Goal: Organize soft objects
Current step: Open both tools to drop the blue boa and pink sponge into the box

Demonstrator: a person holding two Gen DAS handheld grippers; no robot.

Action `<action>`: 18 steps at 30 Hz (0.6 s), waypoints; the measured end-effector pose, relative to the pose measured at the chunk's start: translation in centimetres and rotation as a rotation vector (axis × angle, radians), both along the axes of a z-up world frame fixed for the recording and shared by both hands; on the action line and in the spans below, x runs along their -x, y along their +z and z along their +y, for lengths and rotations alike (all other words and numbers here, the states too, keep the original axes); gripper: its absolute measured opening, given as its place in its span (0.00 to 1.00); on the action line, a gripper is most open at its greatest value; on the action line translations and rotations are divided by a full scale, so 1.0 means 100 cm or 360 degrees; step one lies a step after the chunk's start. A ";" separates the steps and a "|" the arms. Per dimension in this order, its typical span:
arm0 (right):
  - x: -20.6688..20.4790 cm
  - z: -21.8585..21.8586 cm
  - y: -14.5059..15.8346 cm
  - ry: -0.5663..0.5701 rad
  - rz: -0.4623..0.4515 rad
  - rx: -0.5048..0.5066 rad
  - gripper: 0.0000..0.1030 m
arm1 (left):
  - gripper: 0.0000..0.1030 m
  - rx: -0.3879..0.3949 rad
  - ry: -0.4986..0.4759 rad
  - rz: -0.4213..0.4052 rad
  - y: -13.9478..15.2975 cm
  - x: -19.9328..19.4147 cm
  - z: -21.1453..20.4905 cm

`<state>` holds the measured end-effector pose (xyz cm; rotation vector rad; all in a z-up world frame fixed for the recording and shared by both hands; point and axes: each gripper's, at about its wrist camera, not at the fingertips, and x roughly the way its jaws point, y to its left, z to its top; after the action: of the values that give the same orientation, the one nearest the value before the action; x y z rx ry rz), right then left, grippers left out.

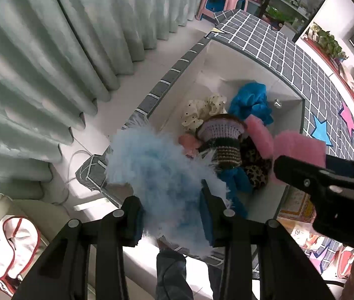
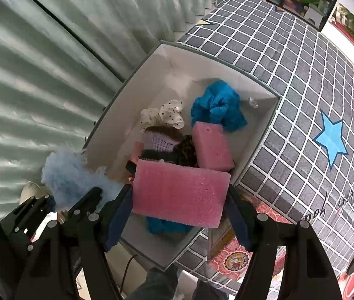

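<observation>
My left gripper (image 1: 174, 215) is shut on a fluffy light-blue pompom (image 1: 152, 170), held above the near left corner of a white open box (image 1: 226, 60). The pompom also shows in the right wrist view (image 2: 64, 175). My right gripper (image 2: 179, 212) is shut on a pink foam sponge (image 2: 179, 195), held over the box's near edge. In the box (image 2: 152, 75) lie a second pink sponge (image 2: 211, 147), a blue cloth (image 2: 216, 105), a dotted cream scrunchie (image 2: 162, 115), a knitted purple-and-brown piece (image 2: 162, 142) and a leopard-print piece (image 2: 189, 150).
The box sits on a grey grid-patterned cloth (image 2: 301, 75) with a blue star (image 2: 331, 137). Pale green curtains (image 1: 52, 62) hang on the left. A pink stool (image 1: 224, 0) and shelves stand far back. A red patterned mat (image 2: 236, 257) lies below the box.
</observation>
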<state>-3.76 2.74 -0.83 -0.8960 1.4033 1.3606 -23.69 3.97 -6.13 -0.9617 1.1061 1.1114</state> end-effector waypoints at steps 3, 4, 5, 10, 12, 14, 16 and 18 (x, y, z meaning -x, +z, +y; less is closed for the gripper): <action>0.000 0.000 0.000 0.0000 0.0000 0.0003 0.70 | 0.40 0.0003 -0.0006 0.0008 -0.001 -0.001 -0.001; 0.000 -0.001 -0.001 0.0000 0.0002 0.0005 0.70 | 0.40 0.0003 -0.0007 0.0010 -0.001 -0.001 -0.001; 0.000 -0.001 -0.001 -0.0001 0.0002 0.0004 0.70 | 0.41 0.0004 -0.0008 0.0011 -0.001 -0.001 -0.002; 0.000 -0.001 0.000 -0.0008 0.0012 0.0002 0.70 | 0.48 0.0003 -0.0025 -0.0008 -0.001 -0.002 -0.004; -0.001 -0.001 0.001 -0.0006 0.0013 -0.0004 0.70 | 0.57 -0.0009 -0.0038 -0.0031 0.000 -0.002 -0.006; -0.001 -0.002 0.002 -0.0008 0.0025 -0.0008 0.72 | 0.76 -0.0033 -0.0052 -0.0052 0.003 -0.002 -0.009; -0.001 -0.002 0.004 -0.0009 0.0037 -0.0014 0.72 | 0.78 -0.0039 -0.0060 -0.0053 0.006 -0.003 -0.011; -0.001 -0.003 0.006 -0.0002 0.0040 -0.0020 0.80 | 0.78 -0.0004 -0.0069 0.0030 0.005 -0.005 -0.011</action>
<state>-3.62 2.44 -0.20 -0.8726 1.4122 1.3827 -23.16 2.88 -5.66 -0.9227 1.1353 1.0882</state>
